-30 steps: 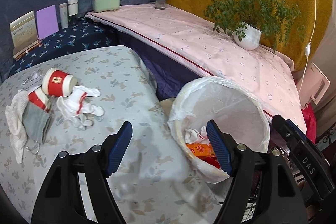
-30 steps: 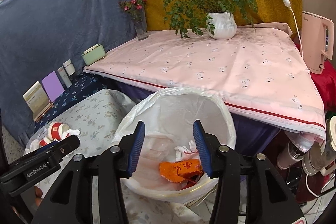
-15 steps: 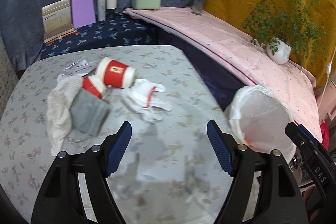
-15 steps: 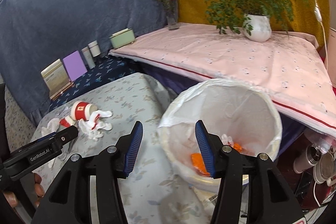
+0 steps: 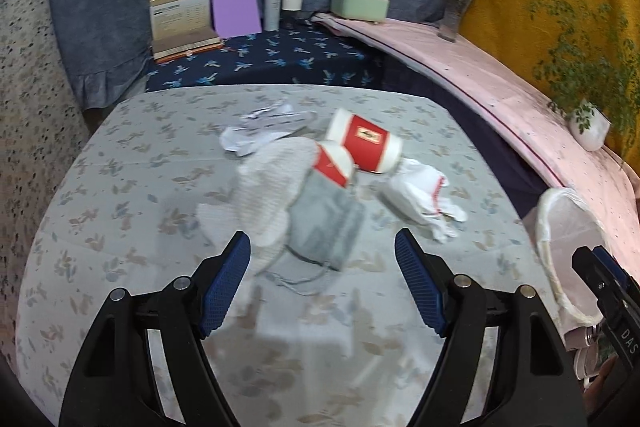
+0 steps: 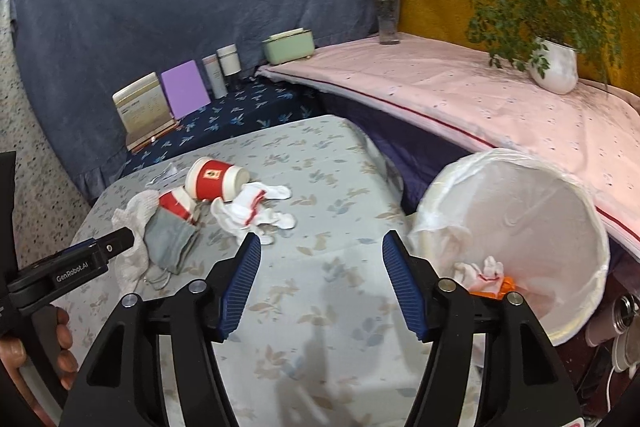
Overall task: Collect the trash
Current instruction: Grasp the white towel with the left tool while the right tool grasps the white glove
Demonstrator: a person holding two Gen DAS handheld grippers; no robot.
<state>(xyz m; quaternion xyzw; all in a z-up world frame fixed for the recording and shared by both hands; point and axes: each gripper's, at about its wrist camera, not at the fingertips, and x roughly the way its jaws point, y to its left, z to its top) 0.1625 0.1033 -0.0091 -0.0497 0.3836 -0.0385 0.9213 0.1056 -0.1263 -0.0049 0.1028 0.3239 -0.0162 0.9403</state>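
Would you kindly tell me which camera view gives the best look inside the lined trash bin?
The right wrist view: the trash bin tips its opening toward the camera, showing the white liner, an orange wrapper and white scraps at the bottom. The left wrist view catches only its rim at the right edge, contents hidden.

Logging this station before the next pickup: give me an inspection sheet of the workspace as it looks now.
Surface: floral tablecloth, no spills seen.
Job's things: two red paper cups on their sides, white glove, grey mask, white cloth, crumpled wrapper; lined bin beside the table holds a glove and orange packaging.
Clutter: nothing seen.
Grippers: left tongs and right tongs open, empty.
Cables: nothing seen.
Surroundings: potted plant, flower vase, mint box.
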